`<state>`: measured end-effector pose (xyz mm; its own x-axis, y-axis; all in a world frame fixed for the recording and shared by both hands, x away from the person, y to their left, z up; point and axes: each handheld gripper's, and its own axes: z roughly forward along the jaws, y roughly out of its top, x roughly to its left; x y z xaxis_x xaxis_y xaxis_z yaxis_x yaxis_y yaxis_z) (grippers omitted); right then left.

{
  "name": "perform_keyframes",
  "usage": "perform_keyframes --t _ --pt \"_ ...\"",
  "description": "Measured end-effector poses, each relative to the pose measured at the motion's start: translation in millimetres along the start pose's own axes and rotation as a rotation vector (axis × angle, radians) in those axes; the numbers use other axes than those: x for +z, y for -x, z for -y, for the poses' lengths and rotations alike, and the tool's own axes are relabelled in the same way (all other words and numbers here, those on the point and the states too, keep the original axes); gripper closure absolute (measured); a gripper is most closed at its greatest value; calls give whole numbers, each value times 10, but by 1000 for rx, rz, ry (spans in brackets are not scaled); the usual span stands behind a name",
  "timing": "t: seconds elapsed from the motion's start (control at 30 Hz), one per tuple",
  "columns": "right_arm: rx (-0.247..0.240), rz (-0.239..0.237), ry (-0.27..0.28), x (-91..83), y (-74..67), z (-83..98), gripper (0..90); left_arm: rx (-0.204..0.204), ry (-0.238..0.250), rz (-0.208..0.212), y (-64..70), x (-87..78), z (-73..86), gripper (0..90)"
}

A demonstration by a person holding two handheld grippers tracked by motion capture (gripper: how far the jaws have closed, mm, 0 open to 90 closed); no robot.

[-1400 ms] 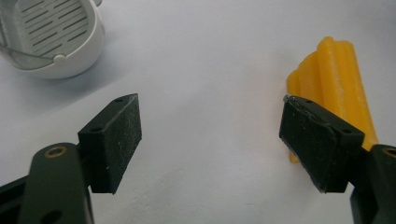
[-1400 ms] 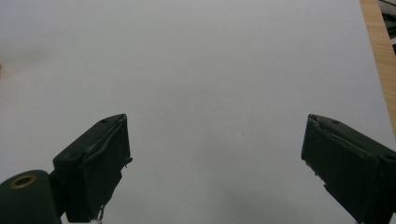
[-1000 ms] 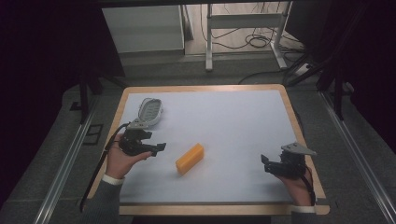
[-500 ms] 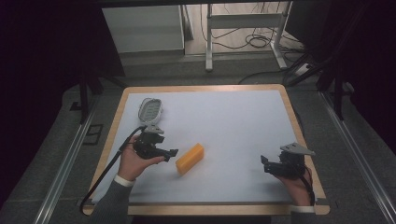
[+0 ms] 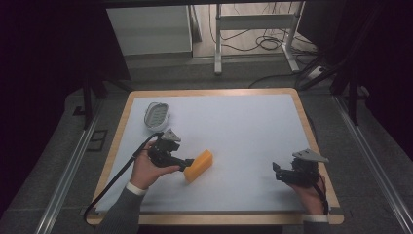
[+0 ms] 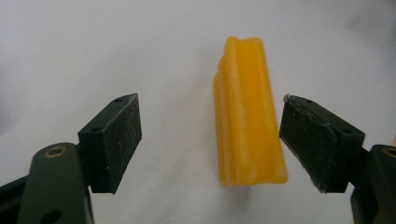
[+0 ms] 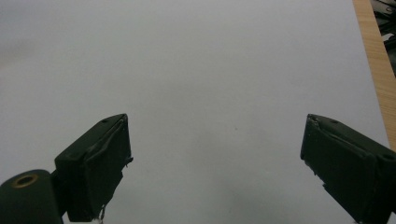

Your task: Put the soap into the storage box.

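Dim room, cables on floor beyond wood-rimmed table (image 5: 122, 126) with white top. High view: my left gripper (image 5: 184, 163) sits at near end of yellow block (image 5: 198, 165), left of table centre; contact unclear from here. Pale oval dish (image 5: 156, 113) at far left; contents too small to tell. My right gripper (image 5: 276, 171) low at near right, well apart from block.

Left gripper view: jaws spread, block (image 6: 248, 116) lies between them, closer to right-hand pad (image 6: 314, 140), not pinched.

Right gripper view: jaws wide apart over bare white surface, wood rim (image 7: 373, 56) at right.
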<state>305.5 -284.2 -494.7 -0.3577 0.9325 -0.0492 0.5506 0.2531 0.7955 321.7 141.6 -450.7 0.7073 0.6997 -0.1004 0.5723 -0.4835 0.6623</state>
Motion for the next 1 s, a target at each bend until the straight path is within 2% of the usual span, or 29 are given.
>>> perform_keyframes --t 0.27,0.37,0.4,0.43,0.63,0.73,0.77,0.87,0.9,1.0 --pt "-1 1 -5 15 -12 5 87 14 -20 4 52 77 -46 213" --pt "-3 4 -9 18 -9 8 87 31 -47 -28 87 143 -74 208" --pt "-3 4 -9 18 -9 8 87 31 -47 -28 87 143 -74 208" --pt "-2 4 -12 18 -2 11 87 24 -46 -9 95 181 -83 210" --pt "2 8 -12 15 11 14 87 15 -69 3 108 287 -83 213" --pt "5 6 -14 17 17 16 87 15 -84 -1 146 344 -74 212" --pt "12 9 -14 13 24 16 87 13 -84 10 177 373 -66 212" --pt "13 11 -15 11 31 18 87 14 -96 10 191 405 -62 214" --pt "12 13 -16 13 30 19 87 24 -113 -10 213 436 -73 214" --pt "9 12 -19 21 24 21 87 30 -119 -5 237 464 -91 222"
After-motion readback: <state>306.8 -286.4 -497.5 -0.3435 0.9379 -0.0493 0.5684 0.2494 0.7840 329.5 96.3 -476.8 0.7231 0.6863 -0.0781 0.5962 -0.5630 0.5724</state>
